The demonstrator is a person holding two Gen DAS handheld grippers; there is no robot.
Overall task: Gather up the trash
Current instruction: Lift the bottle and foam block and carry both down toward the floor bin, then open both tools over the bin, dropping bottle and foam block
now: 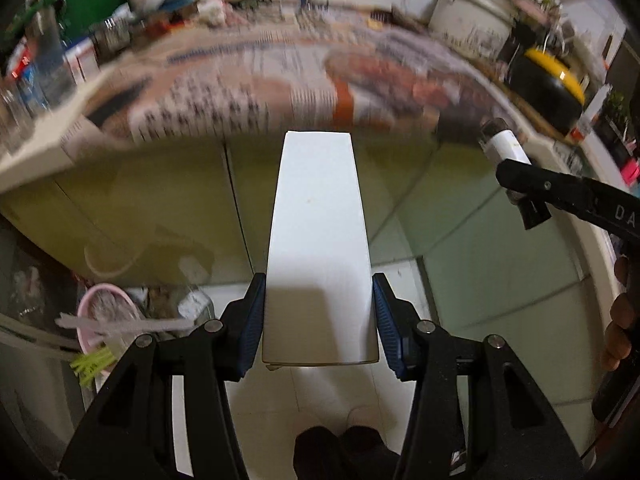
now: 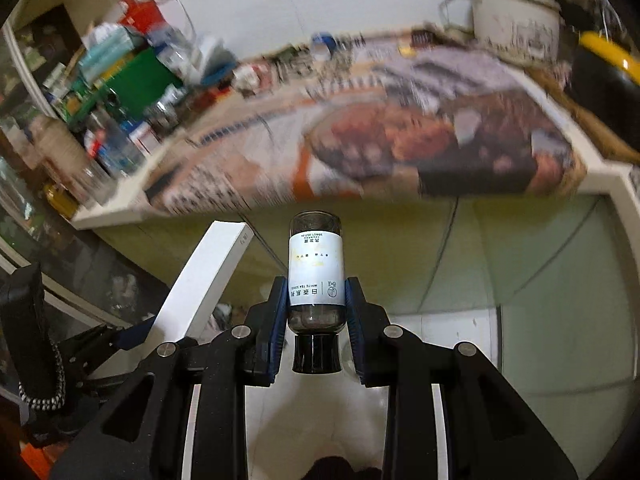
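My left gripper [image 1: 319,316] is shut on a long white box [image 1: 318,240] and holds it in the air in front of the counter. The box also shows in the right wrist view [image 2: 204,280], at the left. My right gripper [image 2: 316,316] is shut on a small dark glass bottle [image 2: 316,272] with a white label, cap toward the camera. The bottle and right gripper appear at the right of the left wrist view [image 1: 506,148]. Both grippers hang below the counter edge, side by side.
A counter [image 2: 608,176] covered with newspaper [image 2: 320,148] lies ahead, blurred. Bottles and boxes [image 2: 120,92] crowd its left end; a white pot [image 2: 516,20] and a black-and-yellow item [image 1: 548,88] stand at its right. Green cabinet doors [image 1: 168,208] are below. A pink bin [image 1: 104,312] stands low left.
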